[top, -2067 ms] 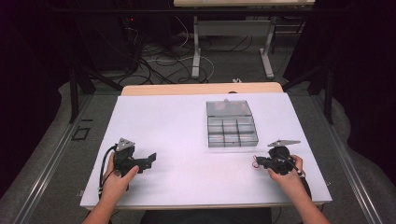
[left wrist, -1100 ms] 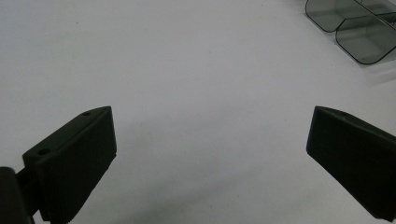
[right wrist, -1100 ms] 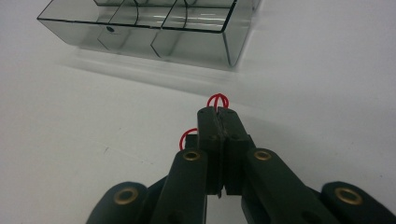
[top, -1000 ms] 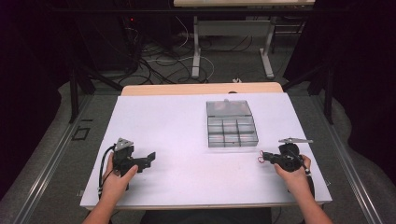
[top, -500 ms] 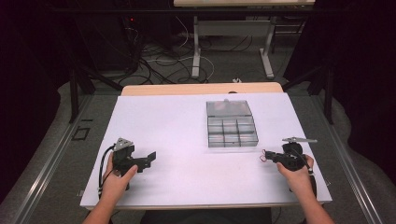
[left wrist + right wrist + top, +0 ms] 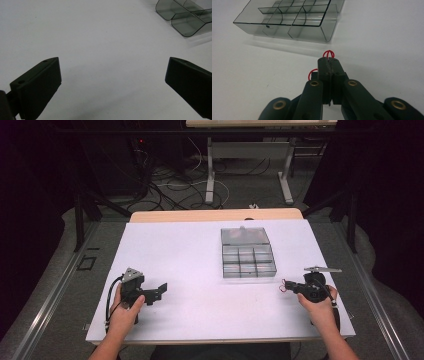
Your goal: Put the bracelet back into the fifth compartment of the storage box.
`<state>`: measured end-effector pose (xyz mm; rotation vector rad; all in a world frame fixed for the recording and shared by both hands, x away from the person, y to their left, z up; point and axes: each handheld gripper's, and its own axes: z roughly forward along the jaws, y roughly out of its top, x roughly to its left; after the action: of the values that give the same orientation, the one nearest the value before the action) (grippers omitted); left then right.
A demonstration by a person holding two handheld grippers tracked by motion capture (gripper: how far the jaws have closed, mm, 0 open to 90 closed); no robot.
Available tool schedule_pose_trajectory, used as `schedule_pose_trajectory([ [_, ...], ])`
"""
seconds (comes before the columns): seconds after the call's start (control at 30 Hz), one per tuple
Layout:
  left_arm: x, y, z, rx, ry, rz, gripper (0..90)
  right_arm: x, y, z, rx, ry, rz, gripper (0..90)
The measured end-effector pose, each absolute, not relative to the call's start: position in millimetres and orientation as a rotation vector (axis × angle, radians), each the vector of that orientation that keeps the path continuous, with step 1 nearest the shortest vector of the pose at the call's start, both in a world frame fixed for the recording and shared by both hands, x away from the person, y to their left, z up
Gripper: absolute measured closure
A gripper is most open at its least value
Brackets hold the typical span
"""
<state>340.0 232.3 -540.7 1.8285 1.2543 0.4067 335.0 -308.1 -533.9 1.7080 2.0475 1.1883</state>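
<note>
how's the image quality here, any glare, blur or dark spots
High view: the white table is evenly lit, its surroundings nearly black. Left gripper view: the left gripper jaws look soft, with faint shadows beneath. Right gripper view: the clear box throws a pale shadow; no harsh glare.

Left tool [image 6: 159, 291] gapes wide — right tool [image 6: 284, 286] clamped tight.

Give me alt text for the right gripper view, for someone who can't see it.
The right hand-held gripper is pinched shut on a small piece with thin red wire loops, just above a white table. Beyond it stands a clear, smoky plastic organizer box with divided compartments.
</note>
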Motion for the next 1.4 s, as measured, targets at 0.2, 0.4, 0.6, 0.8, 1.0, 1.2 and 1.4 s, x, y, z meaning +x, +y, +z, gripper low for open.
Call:
schedule_pose_trajectory([
  [0.2,340,232,-541,1.827,1.254,0.411,0.4,335,-309,-534,1.698,2.042,1.198,89.7],
  [0.4,340,231,-542,1.816,1.258,0.420,0.4,335,-310,-532,1.705,2.031,1.206,89.7],
  [0.6,340,232,-541,1.826,1.257,0.410,0.4,335,-311,-531,1.699,2.022,1.208,89.7],
  [0.8,340,232,-542,1.819,1.260,0.422,0.4,335,-312,-530,1.704,2.017,1.213,89.7],
  [1.0,340,233,-541,1.836,1.258,0.412,0.4,334,-313,-524,1.685,2.006,1.223,89.7],
  [1.2,340,233,-541,1.827,1.263,0.412,0.4,332,-313,-519,1.686,2.006,1.230,89.7],
  [1.4,341,231,-542,1.838,1.263,0.406,0.4,332,-310,-509,1.676,2.020,1.245,89.7],
])
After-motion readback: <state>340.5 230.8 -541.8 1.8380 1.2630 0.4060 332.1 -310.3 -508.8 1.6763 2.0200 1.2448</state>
